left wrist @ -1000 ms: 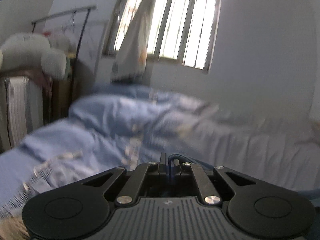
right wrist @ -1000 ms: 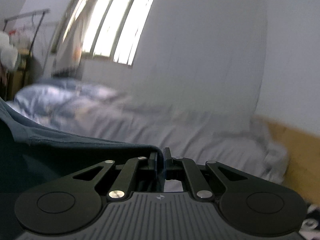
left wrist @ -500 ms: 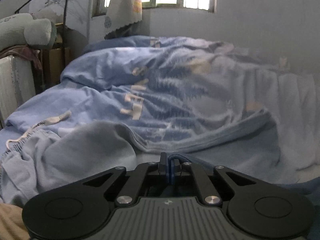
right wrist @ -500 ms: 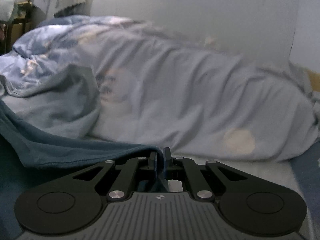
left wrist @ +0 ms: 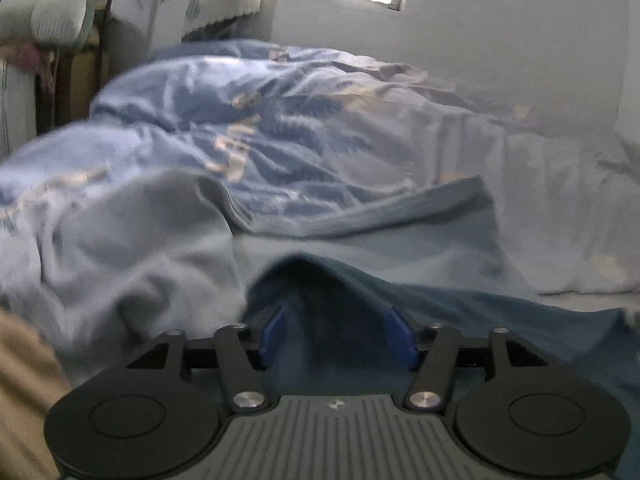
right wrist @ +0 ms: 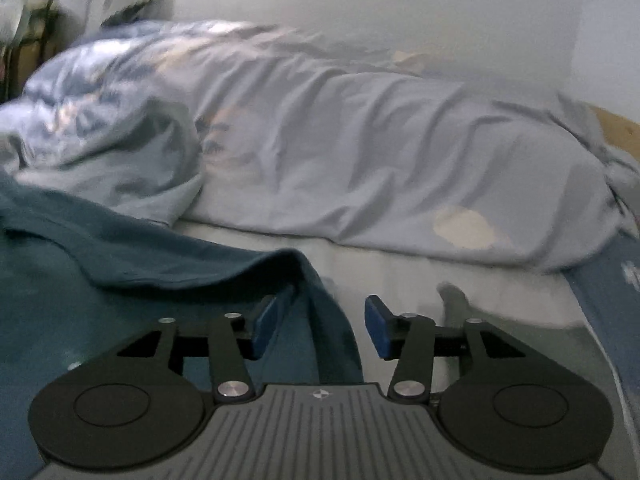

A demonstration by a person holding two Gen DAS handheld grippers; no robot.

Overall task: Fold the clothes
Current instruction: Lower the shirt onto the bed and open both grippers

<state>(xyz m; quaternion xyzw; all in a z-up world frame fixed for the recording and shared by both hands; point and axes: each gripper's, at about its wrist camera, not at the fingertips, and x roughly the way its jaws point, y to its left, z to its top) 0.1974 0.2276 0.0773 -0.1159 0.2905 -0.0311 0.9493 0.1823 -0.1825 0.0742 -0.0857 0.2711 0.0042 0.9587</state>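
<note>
Teal cotton garment (left wrist: 500,320) lies on the bed (right wrist: 400,272), spread from one claw to the other; its raised edge tents over the left claw (left wrist: 336,332), whose jaws are opening, cloth slack between the pads; the right claw (right wrist: 320,320) jaws are opening likewise, the corner draped between them, unpressed; the garment's long axis runs left to right across both views; a rumpled blue duvet (left wrist: 280,140) lies beyond; the garment's full outline is cut off, and blur hides the seams.

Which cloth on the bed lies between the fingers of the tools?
The plain dark teal garment, in front; the patterned light blue quilt lies bunched behind.
</note>
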